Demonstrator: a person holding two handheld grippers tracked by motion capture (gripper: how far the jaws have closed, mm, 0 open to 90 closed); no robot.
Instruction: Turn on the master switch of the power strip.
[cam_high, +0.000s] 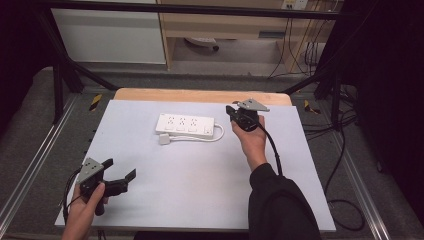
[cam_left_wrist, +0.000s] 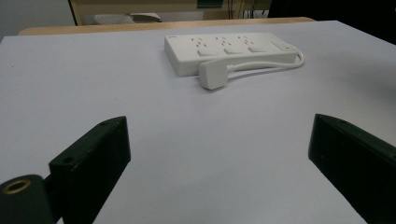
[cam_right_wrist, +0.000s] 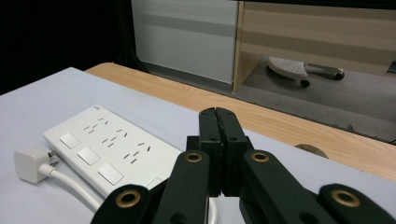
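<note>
Lab: black metal frame (cam_high: 65, 75) round table (cam_high: 200, 95), cables (cam_high: 345, 150) on carpet.

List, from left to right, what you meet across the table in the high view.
left gripper, jaws open → plug → power strip → right gripper, jaws shut on nothing.
</note>
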